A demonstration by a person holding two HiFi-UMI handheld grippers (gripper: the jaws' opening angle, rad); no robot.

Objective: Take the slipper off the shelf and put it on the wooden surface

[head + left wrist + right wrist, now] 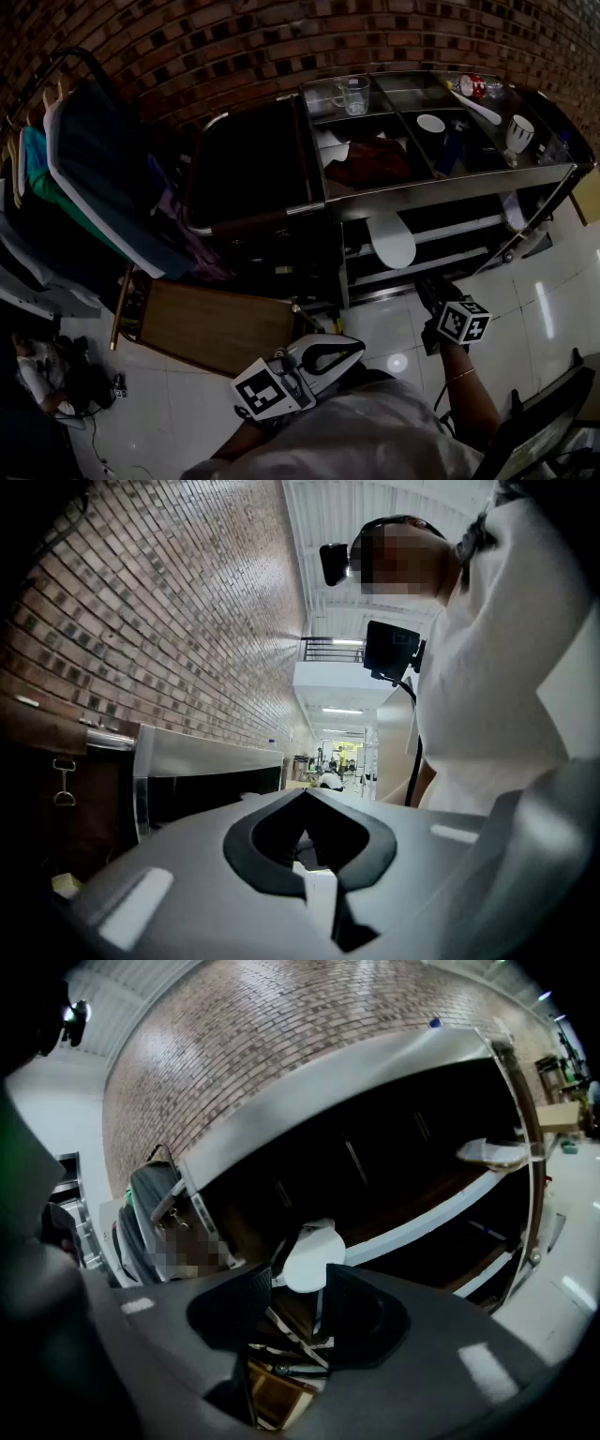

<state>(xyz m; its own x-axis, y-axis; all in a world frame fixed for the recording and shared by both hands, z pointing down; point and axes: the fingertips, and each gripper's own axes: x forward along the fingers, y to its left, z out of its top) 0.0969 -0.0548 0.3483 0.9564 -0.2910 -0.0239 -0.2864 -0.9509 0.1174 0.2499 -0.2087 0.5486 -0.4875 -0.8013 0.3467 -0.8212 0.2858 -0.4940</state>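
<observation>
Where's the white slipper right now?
Head view, right of centre: the white slipper sits on a lower shelf of the metal rack, overhanging its front edge, just above the right gripper.

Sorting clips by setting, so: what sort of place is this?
Probably a corner of a large indoor hall or workshop, staged like a home: a red brick wall, a metal shelf unit with a glass top, and a rack of hanging clothes.

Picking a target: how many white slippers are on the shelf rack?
2. One slipper leans on the middle rails of the rack, ahead of the right gripper. A second slipper, less clear, sits at the right end. The dark shelves may hide more.
</observation>
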